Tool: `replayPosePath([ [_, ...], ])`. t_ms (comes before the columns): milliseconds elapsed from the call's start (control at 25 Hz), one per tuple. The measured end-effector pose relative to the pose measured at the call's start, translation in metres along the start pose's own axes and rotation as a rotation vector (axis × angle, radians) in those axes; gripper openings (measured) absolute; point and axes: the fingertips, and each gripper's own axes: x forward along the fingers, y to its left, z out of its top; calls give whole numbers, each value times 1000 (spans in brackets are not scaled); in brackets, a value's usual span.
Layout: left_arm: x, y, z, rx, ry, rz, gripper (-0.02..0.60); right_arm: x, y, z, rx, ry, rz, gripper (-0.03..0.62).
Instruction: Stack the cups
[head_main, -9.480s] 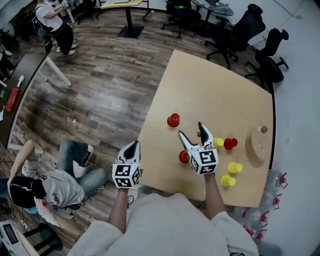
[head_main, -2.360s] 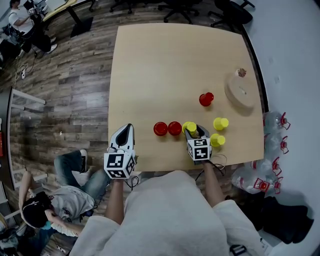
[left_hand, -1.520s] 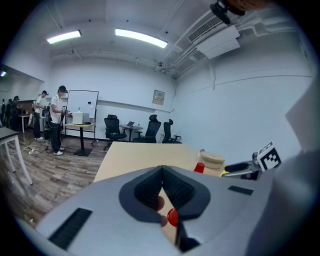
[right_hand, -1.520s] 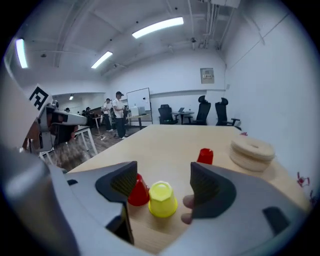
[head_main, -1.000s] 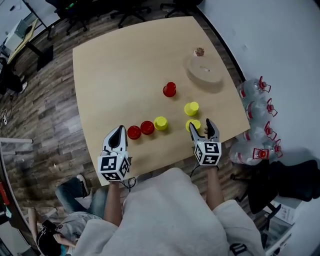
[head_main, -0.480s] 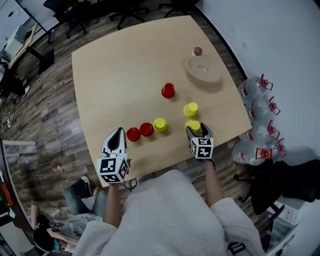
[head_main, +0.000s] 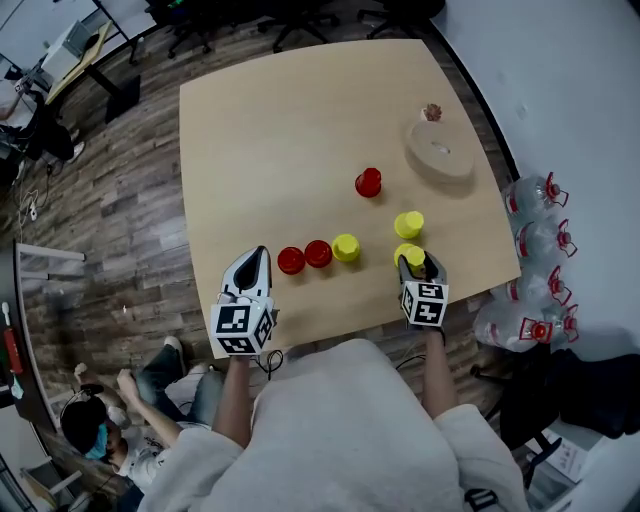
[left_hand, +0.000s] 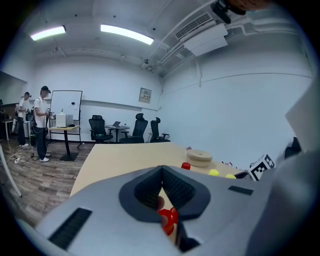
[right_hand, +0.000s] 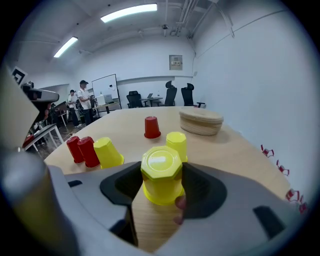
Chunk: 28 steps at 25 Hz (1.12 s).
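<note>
closely by the near edge of the smooth pale wooden table (head_main: 270, 130), the right gripper (head_main: 418, 263) has just been closing its grey jaws onto an upturned yellow plastic cup (right_hand: 161, 172) with an eight-sided base. the left gripper (head_main: 258, 262), jaws together, holds nothing.

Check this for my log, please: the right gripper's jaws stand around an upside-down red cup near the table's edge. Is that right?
Wrong on colour. The right gripper view shows the right gripper with its jaws, which have just been closing, around an upside-down yellow cup, not a red one, near the edge of the table.
</note>
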Motion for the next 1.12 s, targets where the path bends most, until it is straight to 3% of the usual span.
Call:
replayPosePath([
  [520,-15,15,-5,-51,-37,32,12,-27,103,95,-152,-122,208,242],
  [840,-51,51,-10,-89,-60,137,12,-4,203,90,-268,-72,389,242],
  [1120,-82,80,-21,-119,-64,229,12,6,257,77,-351,-28,489,244],
])
